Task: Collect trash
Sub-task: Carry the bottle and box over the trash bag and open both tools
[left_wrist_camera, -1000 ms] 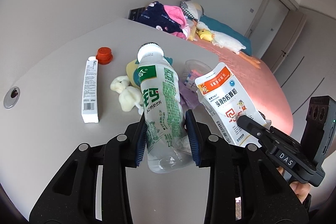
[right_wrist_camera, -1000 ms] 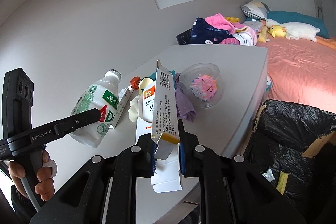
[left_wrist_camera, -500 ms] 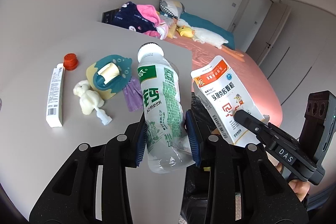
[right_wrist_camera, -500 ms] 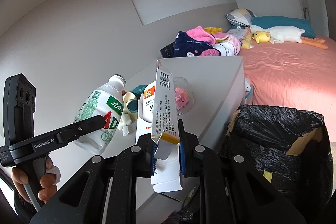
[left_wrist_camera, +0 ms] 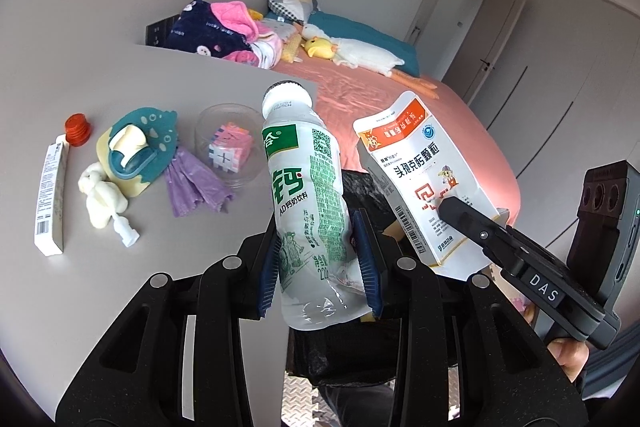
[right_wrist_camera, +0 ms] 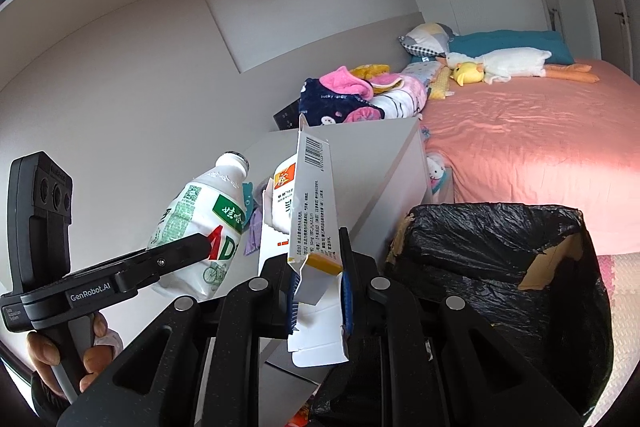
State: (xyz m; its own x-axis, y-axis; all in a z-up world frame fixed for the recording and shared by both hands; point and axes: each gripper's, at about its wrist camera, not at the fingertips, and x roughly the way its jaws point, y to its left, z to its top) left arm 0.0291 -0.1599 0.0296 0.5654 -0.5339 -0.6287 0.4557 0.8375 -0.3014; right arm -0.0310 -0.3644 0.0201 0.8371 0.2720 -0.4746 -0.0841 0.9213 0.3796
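Between the left claw's (left_wrist_camera: 320,267) pads, a pinched bottle (left_wrist_camera: 308,195) tilts up past the surface (left_wrist_camera: 160,75) edge. In the right view, the right claw (right_wrist_camera: 320,291) squeezes a flattened carton (right_wrist_camera: 312,211), the black-lined bin (right_wrist_camera: 500,267) just to its right.

Grey table (left_wrist_camera: 168,83) carries red cap (left_wrist_camera: 77,129), clear tub (left_wrist_camera: 228,143).

Between the left gripper's (left_wrist_camera: 318,267) blue pads (left_wrist_camera: 267,277), a white bottle (left_wrist_camera: 308,195) with green label; the right gripper's (right_wrist_camera: 318,291) fingers pinch a white box (left_wrist_camera: 424,183) topped orange. Beyond the fingertips: teal toy (left_wrist_camera: 140,147), purple cloth (left_wrist_camera: 196,187), black bin bag (right_wrist_camera: 500,267).
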